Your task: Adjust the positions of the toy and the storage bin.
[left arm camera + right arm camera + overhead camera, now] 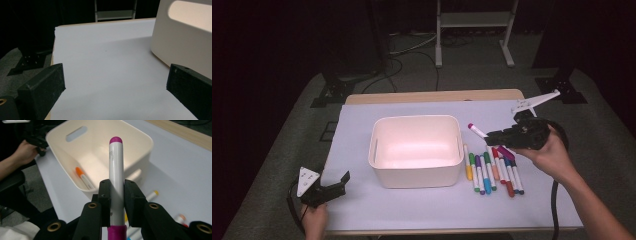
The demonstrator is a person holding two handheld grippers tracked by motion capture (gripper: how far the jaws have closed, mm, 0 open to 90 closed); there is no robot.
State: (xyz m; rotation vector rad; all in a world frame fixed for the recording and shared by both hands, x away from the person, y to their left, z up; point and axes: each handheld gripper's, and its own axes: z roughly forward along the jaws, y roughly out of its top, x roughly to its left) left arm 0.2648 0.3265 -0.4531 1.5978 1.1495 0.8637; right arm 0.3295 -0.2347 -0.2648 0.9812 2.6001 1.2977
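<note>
Magenta marker (116, 180) sits clamped between the jaws of my right tool (117, 195), its white barrel pointing toward the cream bin (140, 147) and raised above the table (412, 210). In the right tool's view an orange marker (83, 178) lies on the bin's floor. The other markers (492, 172) lie in a row on the white sheet just to the right of the bin, below my right hand (549, 155). My left tool (341, 186) rests near the table's front left corner, jaws spread wide with nothing between them, the bin's wall just beyond.
</note>
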